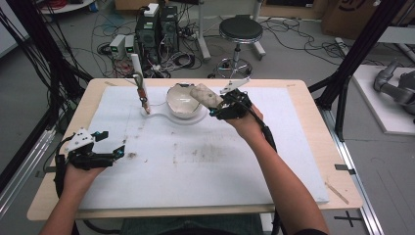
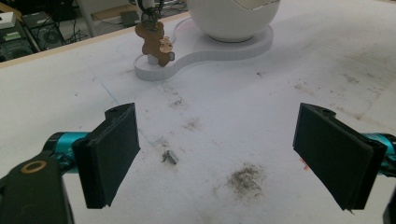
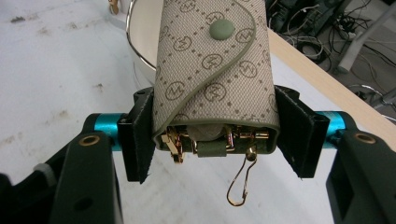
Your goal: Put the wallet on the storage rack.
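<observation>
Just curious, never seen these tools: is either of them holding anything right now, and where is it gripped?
The right gripper clamps a patterned key pouch by its two sides near the open bottom end. The left gripper is open and holds nothing.

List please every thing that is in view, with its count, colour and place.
key pouch: 1, beige patterned with green snap, clamped in right gripper at bowl rim
bowl: 1, white, on white base at table's far middle
base: 1, white, under bowl and stand
stand with brown keyring figure: 1, left of bowl
mat: 1, white, stained, covering wooden table
stool: 1, black, on floor beyond table
left gripper: 1, black, open, over mat's left edge
right gripper: 1, black, shut on pouch
</observation>
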`<state>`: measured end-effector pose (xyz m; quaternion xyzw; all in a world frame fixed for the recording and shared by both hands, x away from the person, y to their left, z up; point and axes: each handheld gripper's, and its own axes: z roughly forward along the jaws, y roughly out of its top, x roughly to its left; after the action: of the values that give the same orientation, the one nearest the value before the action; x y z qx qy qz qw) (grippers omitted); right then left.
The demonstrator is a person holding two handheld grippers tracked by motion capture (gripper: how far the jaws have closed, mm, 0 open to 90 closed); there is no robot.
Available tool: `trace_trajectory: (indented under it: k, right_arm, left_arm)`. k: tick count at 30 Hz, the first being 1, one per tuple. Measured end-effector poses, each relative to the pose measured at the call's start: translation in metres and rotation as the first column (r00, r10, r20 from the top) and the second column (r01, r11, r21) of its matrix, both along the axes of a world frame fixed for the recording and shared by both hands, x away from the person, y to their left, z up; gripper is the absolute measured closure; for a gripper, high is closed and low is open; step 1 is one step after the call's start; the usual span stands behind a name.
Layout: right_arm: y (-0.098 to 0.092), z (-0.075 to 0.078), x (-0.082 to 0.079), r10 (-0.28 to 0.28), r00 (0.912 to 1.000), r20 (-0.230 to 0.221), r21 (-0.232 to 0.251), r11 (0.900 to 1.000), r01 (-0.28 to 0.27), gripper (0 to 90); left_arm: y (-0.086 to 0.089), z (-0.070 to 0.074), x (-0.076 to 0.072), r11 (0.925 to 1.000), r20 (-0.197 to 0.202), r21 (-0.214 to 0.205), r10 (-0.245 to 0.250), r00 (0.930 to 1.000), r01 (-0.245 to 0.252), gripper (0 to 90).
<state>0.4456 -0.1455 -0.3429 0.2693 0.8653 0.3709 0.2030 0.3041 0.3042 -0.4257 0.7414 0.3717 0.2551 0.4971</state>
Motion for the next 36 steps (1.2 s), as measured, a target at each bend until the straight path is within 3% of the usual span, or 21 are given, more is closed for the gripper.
trace_trajectory:
  k: [5,15,17,23,27,36]
  right_arm:
    - [0.016,-0.001,0.007,0.023,0.9997,-0.013,-0.024,0.9994,-0.023,36.9]
    - [0.052,-0.001,0.02,0.067,0.9976,-0.013,-0.133,0.9888,-0.068,36.9]
    - [0.058,-0.002,0.022,0.07,0.9974,-0.016,-0.134,0.9883,-0.071,36.9]
    - [0.072,-0.004,0.029,0.087,0.996,-0.02,-0.184,0.9789,-0.089,36.9]
    - [0.084,-0.002,0.034,0.091,0.9957,-0.014,-0.242,0.9658,-0.092,36.8]
    - [0.1,-0.008,0.045,0.046,0.9983,-0.036,-0.304,0.9511,-0.055,36.4]
  left_arm:
    - [0.002,0.0,-0.002,1.0,-0.001,0.001,0.005,1.0,-0.005,14.3]
    - [0.006,0.0,-0.007,0.9998,0.002,0.004,0.018,0.9998,-0.018,14.3]
    - [0.007,0.0,-0.008,0.9997,0.002,0.003,0.022,0.9997,-0.022,14.4]
    - [0.009,0.0,-0.01,0.9997,0.001,0.004,0.025,0.9997,-0.025,14.3]
    - [0.009,0.0,-0.011,0.9996,0.001,0.005,0.027,0.9996,-0.027,14.3]
    - [0.01,-0.001,-0.012,0.9995,0.0,0.003,0.033,0.9995,-0.033,14.4]
